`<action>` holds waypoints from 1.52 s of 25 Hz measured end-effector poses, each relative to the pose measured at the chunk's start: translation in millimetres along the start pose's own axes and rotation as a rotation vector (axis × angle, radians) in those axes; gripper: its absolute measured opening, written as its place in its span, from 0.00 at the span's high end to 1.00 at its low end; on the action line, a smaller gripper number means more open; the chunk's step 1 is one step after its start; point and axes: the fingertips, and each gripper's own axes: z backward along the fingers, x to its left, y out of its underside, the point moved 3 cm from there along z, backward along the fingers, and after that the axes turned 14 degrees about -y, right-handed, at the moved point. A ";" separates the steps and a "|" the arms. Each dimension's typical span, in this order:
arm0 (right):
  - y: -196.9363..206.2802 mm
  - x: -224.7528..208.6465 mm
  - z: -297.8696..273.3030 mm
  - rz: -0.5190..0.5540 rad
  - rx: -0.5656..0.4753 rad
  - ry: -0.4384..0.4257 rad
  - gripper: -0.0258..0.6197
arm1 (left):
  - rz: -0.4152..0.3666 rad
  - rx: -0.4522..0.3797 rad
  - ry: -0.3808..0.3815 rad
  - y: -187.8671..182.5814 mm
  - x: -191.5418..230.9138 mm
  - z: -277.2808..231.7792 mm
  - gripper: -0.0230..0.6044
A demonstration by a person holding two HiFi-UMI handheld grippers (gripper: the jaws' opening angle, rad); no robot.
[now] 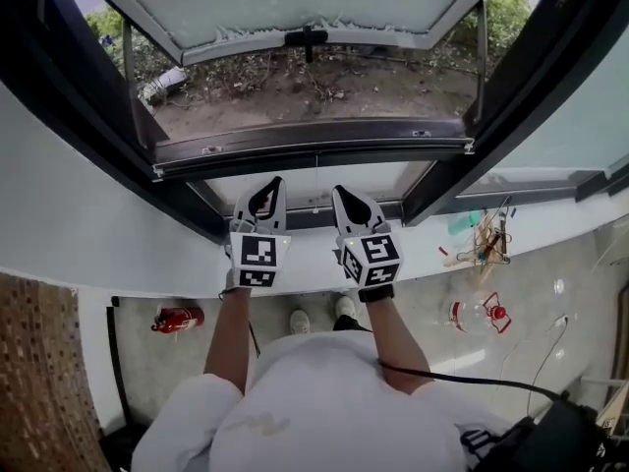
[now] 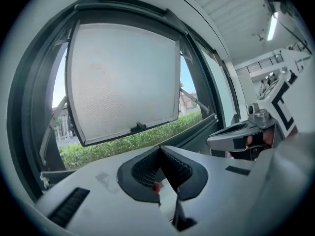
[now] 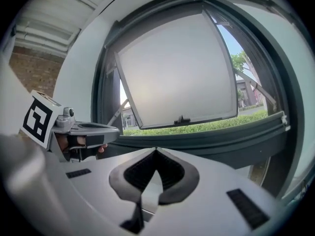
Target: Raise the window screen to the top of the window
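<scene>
Dark-grey window frame point(image 1: 314, 148) with its pane point(image 1: 295, 3) swung outward — left gripper point(image 1: 263, 203) and right gripper point(image 1: 354, 209) side by side near it, both clenched on nothing.

Grippers: two, left gripper point(image 1: 276, 182) and right gripper point(image 1: 338, 191), each with one marker cube. Swung-out window sash point(image 1: 295, 8): one, with one black handle point(image 1: 307, 37). On the floor: one red fire extinguisher point(image 1: 177, 319), two white shoes point(image 1: 300, 321), one clear jug point(image 1: 477, 315) with a red cap. Hanger pile point(image 1: 482, 244) on the sill: one, number of hangers unclear.
</scene>
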 end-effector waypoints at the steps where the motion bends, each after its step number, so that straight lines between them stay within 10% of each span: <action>1: 7.0 -5.2 -3.2 -0.013 0.009 -0.003 0.96 | -0.058 0.007 -0.001 2.8 -2.1 -6.8 0.98; 9: 81.6 -47.8 -29.4 -0.031 0.167 0.050 0.97 | -0.419 0.036 0.058 24.2 -29.3 -50.2 0.89; 18: 141.1 -56.3 -65.6 -0.062 0.227 -0.021 0.70 | -0.690 0.097 0.098 54.9 -27.9 -75.3 0.73; 33: 190.4 -67.0 -132.1 -0.187 0.292 -0.090 0.70 | -0.887 0.094 0.013 59.2 -23.6 -87.3 0.75; 38: 212.2 -56.5 -136.8 -0.191 0.335 -0.107 0.93 | -0.863 0.126 -0.022 56.6 -19.3 -87.8 0.82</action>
